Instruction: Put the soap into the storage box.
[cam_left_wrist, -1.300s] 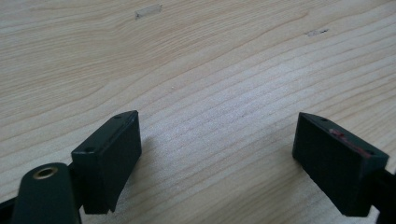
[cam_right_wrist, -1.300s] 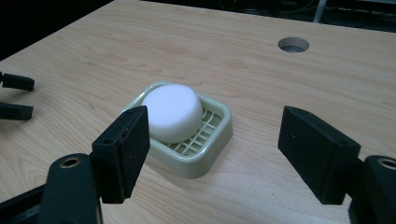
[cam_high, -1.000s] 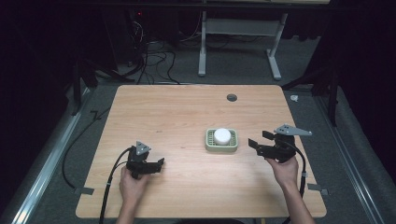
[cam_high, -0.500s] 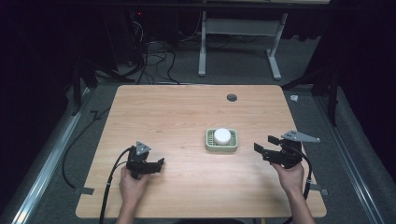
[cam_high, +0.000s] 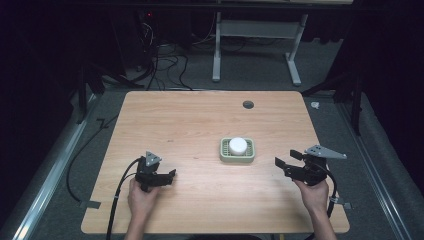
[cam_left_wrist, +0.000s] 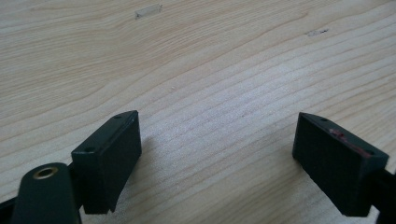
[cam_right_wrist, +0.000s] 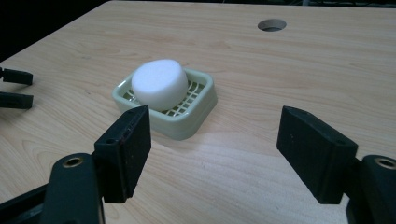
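Since my right claw sits just right of the green soap dish with its jaws apart and nothing between them, the job in hand looks like a reach for the white round soap. Jaws have just been closing a little, on air only. From the right gripper view the dish lies ahead and left of the claw's centreline, so I'd swing left first, then come in.

How I'd do it well:
- centre the soap between the pads before closing
- come in above the dish rim, grip the soap's side wall, not the rim
- squeeze gently; it looks smooth and may slip or tip
- lift straight up so the dish stays put

Dish: one slatted tray, one soap in it, leaning towards the rear left corner, otherwise bare.

Left claw rests low at the near left of the wooden table, well apart from the dish, jaws wide apart over bare wood. It could pin the dish if it slides.
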